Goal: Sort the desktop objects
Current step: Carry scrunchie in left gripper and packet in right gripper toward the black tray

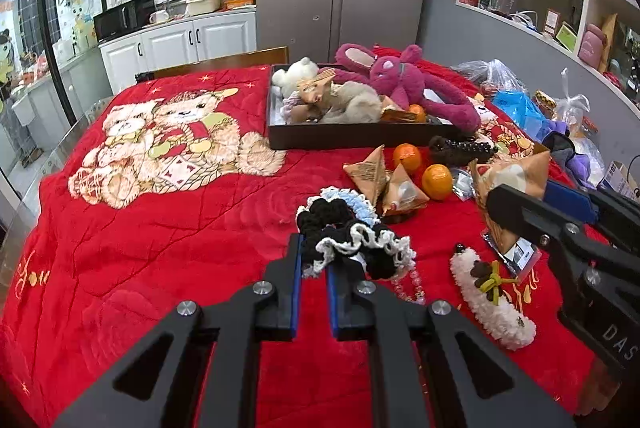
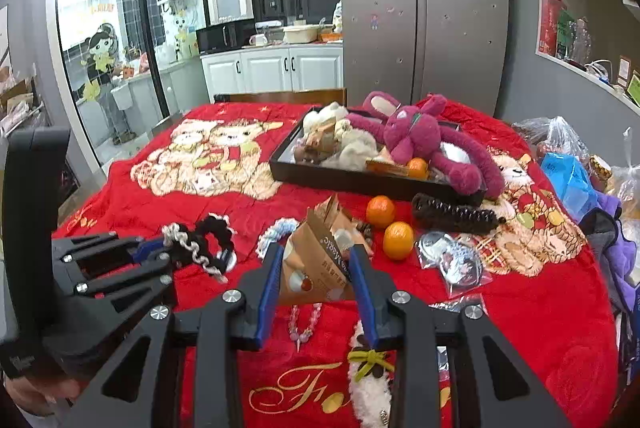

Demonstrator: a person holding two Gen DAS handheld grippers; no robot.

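Note:
My left gripper (image 1: pixel 314 256) is shut on a black scrunchie with white frilly trim (image 1: pixel 364 246), held a little above the red blanket. In the right wrist view that scrunchie (image 2: pixel 200 246) hangs from the left gripper (image 2: pixel 160 254) at the left. My right gripper (image 2: pixel 317 252) is shut on a brown snack packet (image 2: pixel 316 264), also lifted off the blanket. The left wrist view shows the right gripper (image 1: pixel 522 189) at the right edge, with the packet (image 1: pixel 512 175) in it. A dark tray (image 1: pixel 344 141) at the back holds plush toys, among them a magenta bunny (image 1: pixel 394 75).
On the blanket lie two oranges (image 1: pixel 407 155) (image 1: pixel 437 181), two more brown packets (image 1: pixel 372 171), a blue scrunchie (image 1: pixel 360 201), a brown hair claw (image 1: pixel 460 147), a fluffy white hair clip (image 1: pixel 492 296), a bead bracelet (image 2: pixel 306 320) and silver packets (image 2: pixel 456 262). Plastic bags (image 1: pixel 516 107) crowd the right edge.

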